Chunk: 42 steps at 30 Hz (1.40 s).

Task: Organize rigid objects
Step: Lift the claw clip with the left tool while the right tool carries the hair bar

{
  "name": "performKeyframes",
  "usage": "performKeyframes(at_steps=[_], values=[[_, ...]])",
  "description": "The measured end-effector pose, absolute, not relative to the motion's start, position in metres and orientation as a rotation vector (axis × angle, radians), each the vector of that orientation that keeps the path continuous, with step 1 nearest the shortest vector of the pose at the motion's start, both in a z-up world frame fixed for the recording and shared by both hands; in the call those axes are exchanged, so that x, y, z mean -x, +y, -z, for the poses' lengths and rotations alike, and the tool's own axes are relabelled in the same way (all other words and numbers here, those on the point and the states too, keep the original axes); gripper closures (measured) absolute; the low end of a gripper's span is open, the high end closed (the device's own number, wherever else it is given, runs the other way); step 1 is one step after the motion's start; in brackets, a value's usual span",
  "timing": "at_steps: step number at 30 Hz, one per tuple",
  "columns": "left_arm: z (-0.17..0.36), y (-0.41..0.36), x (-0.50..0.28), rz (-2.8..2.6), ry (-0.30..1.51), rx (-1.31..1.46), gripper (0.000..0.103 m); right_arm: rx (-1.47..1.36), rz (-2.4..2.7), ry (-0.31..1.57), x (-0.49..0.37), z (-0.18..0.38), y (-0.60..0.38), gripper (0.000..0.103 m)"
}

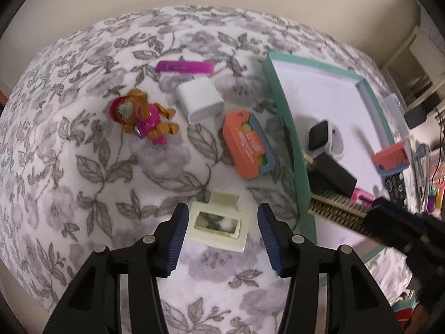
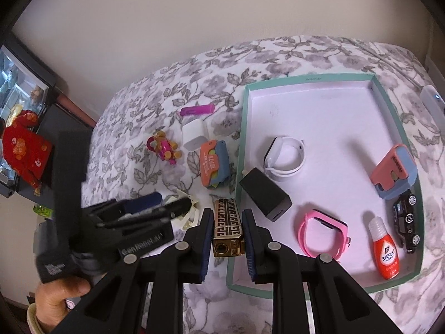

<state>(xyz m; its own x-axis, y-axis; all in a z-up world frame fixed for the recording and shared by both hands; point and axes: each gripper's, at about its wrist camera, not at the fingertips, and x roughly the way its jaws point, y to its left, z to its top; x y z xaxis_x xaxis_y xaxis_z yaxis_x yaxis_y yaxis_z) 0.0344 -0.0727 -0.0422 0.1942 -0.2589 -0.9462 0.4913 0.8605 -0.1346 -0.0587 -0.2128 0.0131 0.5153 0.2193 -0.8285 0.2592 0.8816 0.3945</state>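
Note:
My left gripper [image 1: 221,224] points down at the floral bedspread, open. A cream plastic frame piece [image 1: 219,208] lies flat between its blue pads, and neither pad touches it. My right gripper [image 2: 227,224] is shut on a gold lighter with a black key pattern [image 2: 227,217], held just left of the teal tray's [image 2: 241,139] near-left wall. In the left wrist view the gold lighter [image 1: 333,211] and the right gripper [image 1: 389,222] come in from the right. The left gripper [image 2: 155,206] looks blurred in the right wrist view.
On the bedspread lie an orange-pink toy figure [image 1: 141,117], a white charger [image 1: 199,100], a magenta stick [image 1: 185,66] and an orange-blue case [image 1: 249,146]. In the tray are a white watch [image 2: 286,156], a black box [image 2: 265,193], a pink band [image 2: 322,233], a red bottle [image 2: 385,250] and a toy car [image 2: 407,220].

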Motion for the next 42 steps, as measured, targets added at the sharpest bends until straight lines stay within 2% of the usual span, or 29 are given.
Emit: performKeyframes(at_steps=[5,9,21,25,26,27,29,36,42], values=[[0.05,-0.077,-0.026,0.538,1.267,-0.281,0.048,-0.524,0.036,1.035,0.061,-0.015,-0.217,0.081],[0.053,-0.082,-0.021,0.534,1.253,-0.327,0.042,-0.525,0.036,1.031,0.061,-0.016,-0.218,0.081],[0.06,-0.076,-0.028,0.48,1.277,-0.349,0.04,-0.529,0.029,1.027,0.062,-0.017,-0.22,0.081],[0.068,-0.077,-0.028,0.488,1.311,-0.36,0.041,-0.538,0.033,1.03,0.061,-0.015,-0.222,0.081],[0.068,-0.077,-0.028,0.492,1.317,-0.356,0.042,-0.54,0.034,1.03,0.062,-0.015,-0.223,0.081],[0.068,-0.075,-0.028,0.499,1.321,-0.346,0.05,-0.543,0.034,1.029,0.062,-0.015,-0.223,0.081],[0.068,-0.073,-0.032,0.505,1.331,-0.323,0.05,-0.548,0.035,1.026,0.062,-0.016,-0.224,0.081],[0.034,-0.063,-0.042,0.533,1.257,-0.207,0.05,-0.573,0.048,0.995,0.061,-0.022,-0.237,0.081],[0.001,-0.103,-0.048,0.636,1.169,-0.172,0.05,-0.551,0.1,0.954,0.055,-0.032,-0.261,0.081]])
